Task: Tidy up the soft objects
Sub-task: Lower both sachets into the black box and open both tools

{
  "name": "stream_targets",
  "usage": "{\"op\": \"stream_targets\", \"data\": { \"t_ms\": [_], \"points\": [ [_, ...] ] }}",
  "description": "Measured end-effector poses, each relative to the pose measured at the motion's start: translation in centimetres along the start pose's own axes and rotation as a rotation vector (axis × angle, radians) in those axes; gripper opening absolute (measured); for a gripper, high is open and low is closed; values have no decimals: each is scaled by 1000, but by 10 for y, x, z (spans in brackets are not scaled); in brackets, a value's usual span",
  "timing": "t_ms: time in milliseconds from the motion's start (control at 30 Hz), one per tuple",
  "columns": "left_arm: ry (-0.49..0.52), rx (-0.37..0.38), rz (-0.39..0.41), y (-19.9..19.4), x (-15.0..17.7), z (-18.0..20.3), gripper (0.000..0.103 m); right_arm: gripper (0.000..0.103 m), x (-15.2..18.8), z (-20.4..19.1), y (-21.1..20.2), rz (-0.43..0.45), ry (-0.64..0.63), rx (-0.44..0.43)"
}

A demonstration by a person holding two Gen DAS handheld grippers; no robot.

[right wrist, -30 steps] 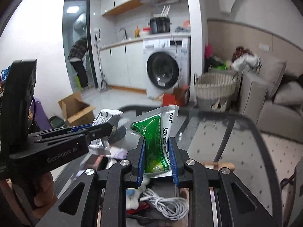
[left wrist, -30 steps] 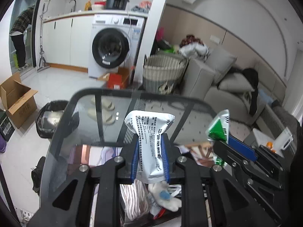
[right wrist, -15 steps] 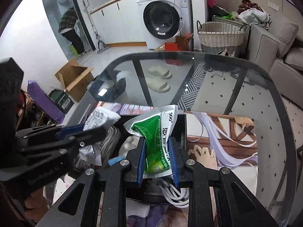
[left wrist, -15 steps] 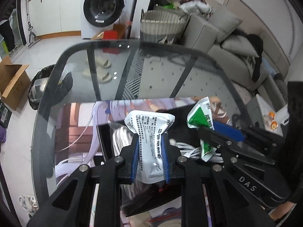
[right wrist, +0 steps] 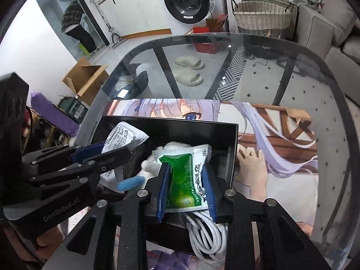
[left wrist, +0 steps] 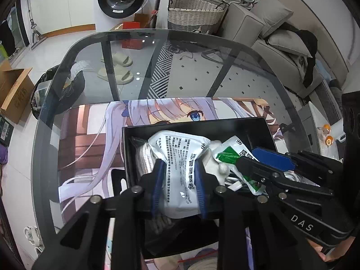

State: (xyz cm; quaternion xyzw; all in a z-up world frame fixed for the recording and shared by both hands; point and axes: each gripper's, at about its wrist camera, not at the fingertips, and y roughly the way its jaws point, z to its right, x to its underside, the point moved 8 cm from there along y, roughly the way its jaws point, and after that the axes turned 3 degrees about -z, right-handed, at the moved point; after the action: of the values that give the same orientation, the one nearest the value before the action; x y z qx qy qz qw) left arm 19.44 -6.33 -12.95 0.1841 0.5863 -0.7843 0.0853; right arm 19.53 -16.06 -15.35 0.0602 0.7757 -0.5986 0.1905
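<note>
A white printed sachet (left wrist: 180,164) and a green-and-white sachet (right wrist: 187,180) stand upright over the open black box's (right wrist: 171,127) cluttered interior.

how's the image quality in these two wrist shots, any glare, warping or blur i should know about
Left wrist view: strong fisheye bending, the glass table edge curves, small ceiling-light glints sit on it, and the white packet print stays sharp. Right wrist view: same warping with dark vignetted corners, the green packet is crisp, a faint reflection lies on the glass, and no motion blur is evident.
</note>
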Motion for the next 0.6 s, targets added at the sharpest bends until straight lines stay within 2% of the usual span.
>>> {"op": "stream_targets", "data": {
  "t_ms": [233, 600],
  "points": [
    [22, 13, 16, -6, -1, 7, 42, 36, -1, -7, -12, 30, -1, -2],
    [91, -5, 108, -42, 7, 17, 50, 37, 3, -9, -53, 125, -34, -14]
  ]
}}
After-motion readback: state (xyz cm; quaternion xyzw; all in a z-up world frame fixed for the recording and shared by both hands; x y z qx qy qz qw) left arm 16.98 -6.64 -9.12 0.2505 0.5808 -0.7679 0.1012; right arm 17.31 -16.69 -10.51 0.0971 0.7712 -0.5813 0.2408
